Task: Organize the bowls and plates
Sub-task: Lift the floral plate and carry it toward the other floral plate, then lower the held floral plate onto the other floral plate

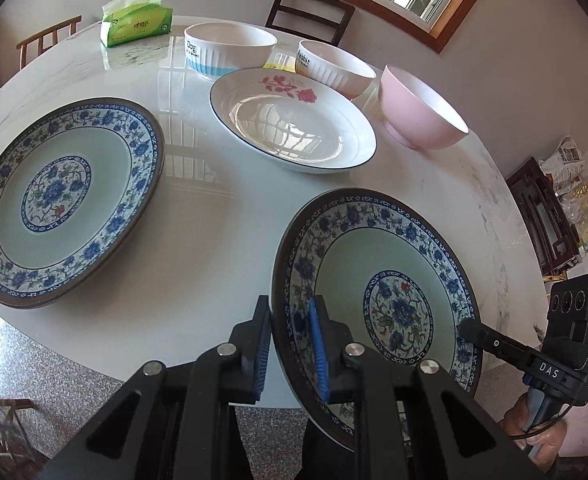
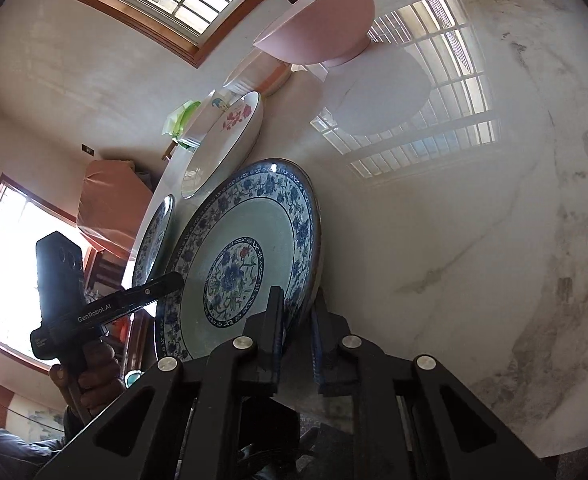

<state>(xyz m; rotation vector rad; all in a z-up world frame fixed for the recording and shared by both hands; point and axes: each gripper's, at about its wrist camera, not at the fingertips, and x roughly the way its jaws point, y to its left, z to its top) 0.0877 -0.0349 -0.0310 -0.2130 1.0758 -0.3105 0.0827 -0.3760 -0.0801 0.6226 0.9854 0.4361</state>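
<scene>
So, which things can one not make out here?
Left wrist view: held plate, near rim covered by left gripper.
Left wrist view: yellow thing, mostly behind rose plate; unidentifiable.
Right wrist view: second plate, mostly behind held plate.
Right wrist view: held plate's underside, facing away; right gripper covers its rim.

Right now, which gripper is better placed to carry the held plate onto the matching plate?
Probably left. The left gripper and right gripper both clamp the held plate, but the matching plate lies on the left side.
</scene>
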